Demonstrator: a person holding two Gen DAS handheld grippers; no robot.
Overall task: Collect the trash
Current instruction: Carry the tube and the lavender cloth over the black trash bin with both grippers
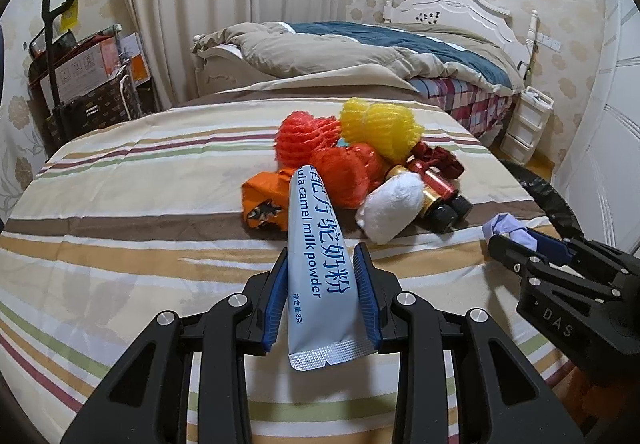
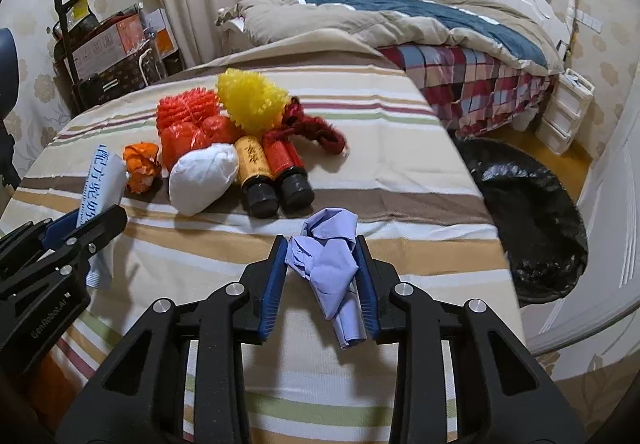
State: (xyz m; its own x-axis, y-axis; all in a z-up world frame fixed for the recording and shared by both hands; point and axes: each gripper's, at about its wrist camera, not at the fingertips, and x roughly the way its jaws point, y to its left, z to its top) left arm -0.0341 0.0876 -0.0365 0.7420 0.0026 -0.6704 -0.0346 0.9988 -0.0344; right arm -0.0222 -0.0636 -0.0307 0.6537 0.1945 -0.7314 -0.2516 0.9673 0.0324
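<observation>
My left gripper [image 1: 320, 256] is shut on a light-blue camel milk powder sachet [image 1: 316, 264], held above the striped table [image 1: 120, 212]. My right gripper [image 2: 322, 248] is shut on a crumpled lilac paper [image 2: 328, 260]. A trash pile lies ahead: orange foam nets [image 2: 188, 124], a yellow foam net [image 2: 252, 100], a white wad [image 2: 202, 176], a yellow bottle [image 2: 252, 172] and a red bottle [image 2: 286, 168], an orange wrapper [image 2: 140, 166], a dark red ribbon [image 2: 316, 128]. A black-lined bin [image 2: 528, 212] stands on the floor right of the table.
A bed [image 2: 440, 36] with a rumpled duvet stands behind the table. A white drawer unit [image 2: 564, 112] is beside it. A trolley with boxes [image 1: 80, 84] stands at the back left by the curtain.
</observation>
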